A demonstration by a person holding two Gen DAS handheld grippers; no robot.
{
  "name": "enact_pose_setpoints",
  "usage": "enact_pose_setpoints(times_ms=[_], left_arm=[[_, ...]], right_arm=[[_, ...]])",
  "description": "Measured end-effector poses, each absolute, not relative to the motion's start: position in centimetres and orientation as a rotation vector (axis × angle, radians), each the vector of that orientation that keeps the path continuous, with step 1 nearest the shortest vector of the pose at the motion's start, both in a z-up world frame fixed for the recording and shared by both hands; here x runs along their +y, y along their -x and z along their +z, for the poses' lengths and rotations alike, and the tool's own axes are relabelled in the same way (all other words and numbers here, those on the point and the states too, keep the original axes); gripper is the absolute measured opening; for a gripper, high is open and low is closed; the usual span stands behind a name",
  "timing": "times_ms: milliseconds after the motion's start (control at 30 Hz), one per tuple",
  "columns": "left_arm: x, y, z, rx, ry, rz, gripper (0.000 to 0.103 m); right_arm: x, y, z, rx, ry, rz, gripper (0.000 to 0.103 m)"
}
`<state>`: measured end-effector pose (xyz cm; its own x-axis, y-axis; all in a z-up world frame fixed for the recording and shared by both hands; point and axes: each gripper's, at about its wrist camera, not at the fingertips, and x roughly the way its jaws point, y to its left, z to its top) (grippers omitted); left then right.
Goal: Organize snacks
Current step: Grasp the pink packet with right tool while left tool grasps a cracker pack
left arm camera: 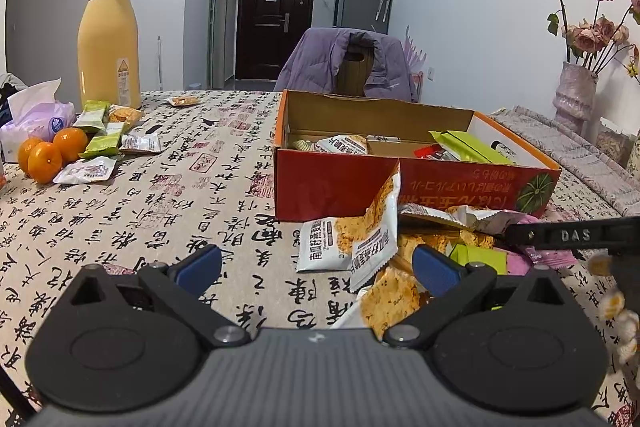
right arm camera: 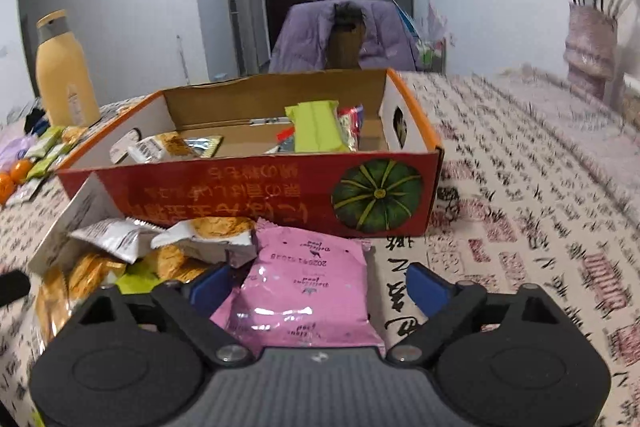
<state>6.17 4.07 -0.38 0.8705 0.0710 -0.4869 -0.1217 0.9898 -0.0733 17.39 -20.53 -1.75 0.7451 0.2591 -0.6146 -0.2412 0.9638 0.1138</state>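
Left wrist view, far left of the table: a tissue pack [left arm camera: 30,115], three oranges [left arm camera: 52,151], and a scatter of green and white snack packets [left arm camera: 106,139] on the calligraphy-print tablecloth [left arm camera: 180,195]. Behind them stands a tall yellow bottle [left arm camera: 109,39], and a lone packet [left arm camera: 183,101] lies farther back. This view alone shows that group clearly; in the right wrist view it is squeezed into the left edge.

Centre: the red cardboard box [left arm camera: 340,187], open-topped, holding white cracker packets [left arm camera: 348,143] at its left and a green packet [left arm camera: 468,146] at its right. A chair draped with a purple jacket [left arm camera: 344,63] stands behind the table.

In front of the box: a heap of cracker packets [left arm camera: 360,247], one leaning upright against the box wall.

The left gripper [left arm camera: 316,267] is spread wide, holding nothing; its right pad sits close against the heap, though contact cannot be told.

Right wrist view only: the pumpkin picture [right arm camera: 378,197] on the box front in full, and a pink snack packet [right arm camera: 304,287] lying flat just before the box, beside the heap.

The right gripper [right arm camera: 316,287] is spread wide with the pink packet between its fingers; the left pad [right arm camera: 210,285] looks to be touching the packet's edge, while the right pad is apart from it.

Far right: a vase of dried roses [left arm camera: 576,95].
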Motion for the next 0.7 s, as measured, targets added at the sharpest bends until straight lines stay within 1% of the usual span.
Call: enact_pose_setpoints(times_ms=[33, 67, 100, 133, 200, 233, 533, 700], left_arm=[[4.1, -6.2, -0.4, 0.507, 0.105, 0.100, 0.103], [4.1, -6.3, -0.5, 0.508, 0.106, 0.099, 0.103], [4.1, -6.3, -0.5, 0.510, 0.107, 0.097, 0.103], [4.0, -6.3, -0.5, 0.511, 0.107, 0.097, 0.103], [4.0, -6.3, -0.6, 0.513, 0.112, 0.094, 0.103], [4.1, -6.3, -0.6, 0.514, 0.116, 0.092, 0.103], [3.9, -6.4, -1.0, 0.558, 0.114, 0.053, 0.103], [2.8, -6.4, -1.7, 0.594, 0.090, 0.002, 0.103]], right_arm=[[-20.6, -17.5, -1.9, 0.682, -0.037, 0.280, 0.076], [-20.6, -17.6, -2.0, 0.690, -0.048, 0.301, 0.075], [-20.5, -17.6, -2.1, 0.697, -0.049, 0.314, 0.068], [-20.4, -17.6, -2.3, 0.704, -0.041, 0.322, 0.064], [-20.5, -17.4, -2.3, 0.698, -0.043, 0.320, 0.063], [-20.7, -17.3, -2.2, 0.696, -0.051, 0.320, 0.061], [-23.1, -13.6, -0.7, 0.538, -0.072, 0.262, 0.061], [-25.0, -11.8, -0.6, 0.521, -0.105, 0.252, 0.061]])
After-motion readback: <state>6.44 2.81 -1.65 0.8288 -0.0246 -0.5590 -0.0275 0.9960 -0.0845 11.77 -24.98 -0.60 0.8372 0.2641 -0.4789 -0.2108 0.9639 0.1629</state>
